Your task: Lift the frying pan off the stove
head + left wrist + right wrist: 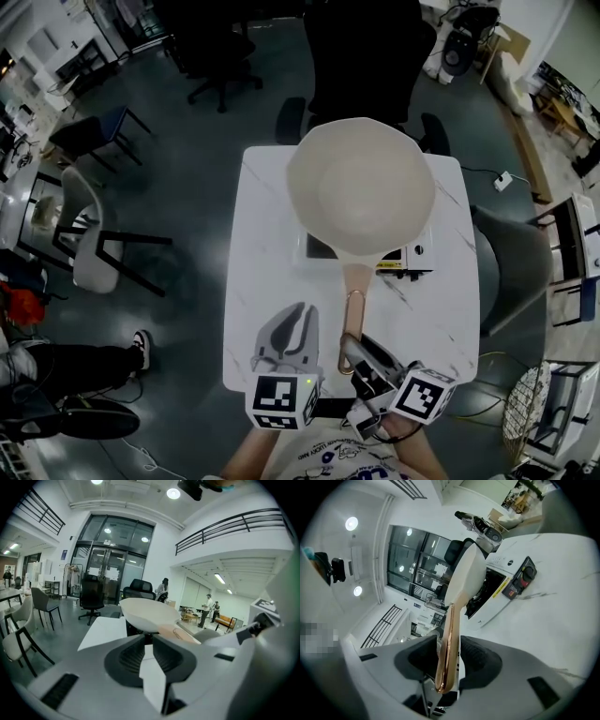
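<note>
A cream frying pan (361,187) hangs over the white portable stove (412,258) on the white table (258,281). It looks raised a little off the burner and tilted. Its copper-coloured handle (353,314) points toward me. My right gripper (354,352) is shut on the end of that handle, and in the right gripper view the handle (447,644) runs between the two pads toward the pan (464,581) and the stove (501,585). My left gripper (291,323) hovers just left of the handle, shut and holding nothing. Its view looks over the shut jaws at the pan (147,613).
A black office chair (361,56) stands behind the table and a grey chair (511,272) to its right. A white chair (89,244) and a person's legs (75,361) are at the left. The stove's control knob (528,572) faces the table's near right side.
</note>
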Motion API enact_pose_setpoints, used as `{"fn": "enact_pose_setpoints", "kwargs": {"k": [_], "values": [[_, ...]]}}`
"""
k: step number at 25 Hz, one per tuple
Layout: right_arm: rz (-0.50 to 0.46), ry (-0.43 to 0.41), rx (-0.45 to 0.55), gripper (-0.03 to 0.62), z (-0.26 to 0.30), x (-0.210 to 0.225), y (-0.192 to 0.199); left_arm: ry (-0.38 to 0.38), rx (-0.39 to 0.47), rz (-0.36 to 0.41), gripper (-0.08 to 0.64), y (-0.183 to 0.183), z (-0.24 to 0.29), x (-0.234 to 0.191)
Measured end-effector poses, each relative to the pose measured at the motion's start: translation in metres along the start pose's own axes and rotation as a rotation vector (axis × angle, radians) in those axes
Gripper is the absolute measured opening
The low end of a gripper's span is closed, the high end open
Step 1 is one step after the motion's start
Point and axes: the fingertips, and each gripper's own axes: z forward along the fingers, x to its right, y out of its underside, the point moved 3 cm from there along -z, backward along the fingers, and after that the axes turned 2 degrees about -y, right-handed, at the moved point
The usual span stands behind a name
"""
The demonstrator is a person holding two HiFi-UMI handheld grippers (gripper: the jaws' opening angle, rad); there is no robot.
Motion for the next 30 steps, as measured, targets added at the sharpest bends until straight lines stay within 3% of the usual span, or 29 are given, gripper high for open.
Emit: {"fn": "enact_pose_setpoints", "kwargs": {"k": [13,18,30], "values": [[0.102,-0.06,0.017,0.144,0.011,0.004,0.002,0.073,-0.011,-0.015,0.057,-0.005,0.018,-0.003],[0.11,-0.07,0.017,0.127,0.012,0.007,0.001,0.135,0.0,-0.037,0.057,-0.008,0.026,0.0],[0.101,-0.06,-0.01,0.127,0.011,0.006,0.001,0.288,-0.044,-0.235,0.057,-0.012,0.045,0.002]]}}
